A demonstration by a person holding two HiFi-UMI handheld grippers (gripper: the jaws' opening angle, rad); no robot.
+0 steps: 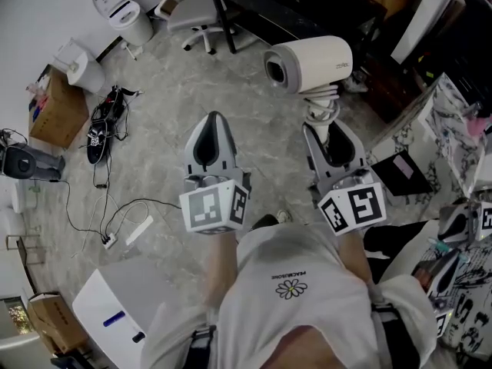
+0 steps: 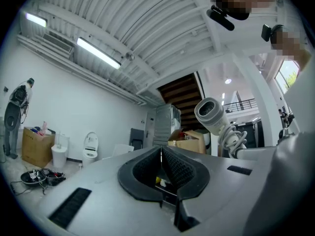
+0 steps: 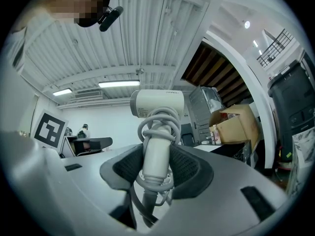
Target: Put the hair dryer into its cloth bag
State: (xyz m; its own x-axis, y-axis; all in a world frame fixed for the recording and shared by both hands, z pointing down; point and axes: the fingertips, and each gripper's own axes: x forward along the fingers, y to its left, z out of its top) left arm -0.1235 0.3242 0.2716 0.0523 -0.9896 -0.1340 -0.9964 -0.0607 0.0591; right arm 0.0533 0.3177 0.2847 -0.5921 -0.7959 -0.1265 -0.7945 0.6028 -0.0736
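A cream hair dryer (image 1: 309, 64) with its cord coiled round the handle is held up in the air. My right gripper (image 1: 332, 146) is shut on the handle (image 3: 157, 156), and the dryer's head (image 3: 157, 103) stands above the jaws. In the left gripper view the hair dryer (image 2: 212, 114) shows at the right, apart from that gripper. My left gripper (image 1: 213, 141) is shut with nothing between its jaws and hangs level beside the right one. No cloth bag shows in any view.
Below lies a marble floor (image 1: 169, 106) with a power strip (image 1: 138, 231) and cables, black shoes (image 1: 98, 133), a cardboard box (image 1: 55, 106), a bin (image 1: 127, 12) and a white box (image 1: 115, 314). A dark desk (image 1: 292, 2) and office chair (image 1: 196, 10) stand ahead. A patterned table (image 1: 453, 129) is at the right.
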